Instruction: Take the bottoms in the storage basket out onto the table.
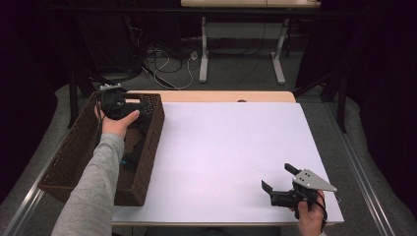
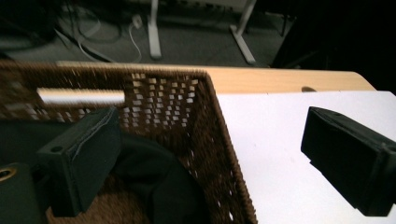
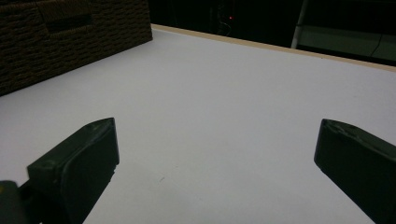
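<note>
My left forearm in its grey sleeve [image 1: 93, 191] sits closest to the high camera, running up over the wicker basket [image 1: 64, 162] at the table's left edge. My left gripper [image 1: 114, 103] hangs over the basket's far end, jaws spread wide and holding nothing. In the left gripper view one jaw is inside the basket [image 2: 196, 130], just above dark cloth [image 2: 159, 182] lying in the bottom; the other jaw is outside, over the white tabletop [image 2: 275, 154]. The basket's side wall runs between the two jaws. A pale bar [image 2: 81, 96] shows at the basket's far wall.

Mid-table: bare white surface [image 1: 221, 152].

Right: my right gripper [image 1: 287, 184] is near the front right corner, well apart from the basket, jaws released, nothing between them. In the right gripper view both jaws hover over the tabletop [image 3: 224, 107], basket [image 3: 65, 37] far off at upper left.
</note>
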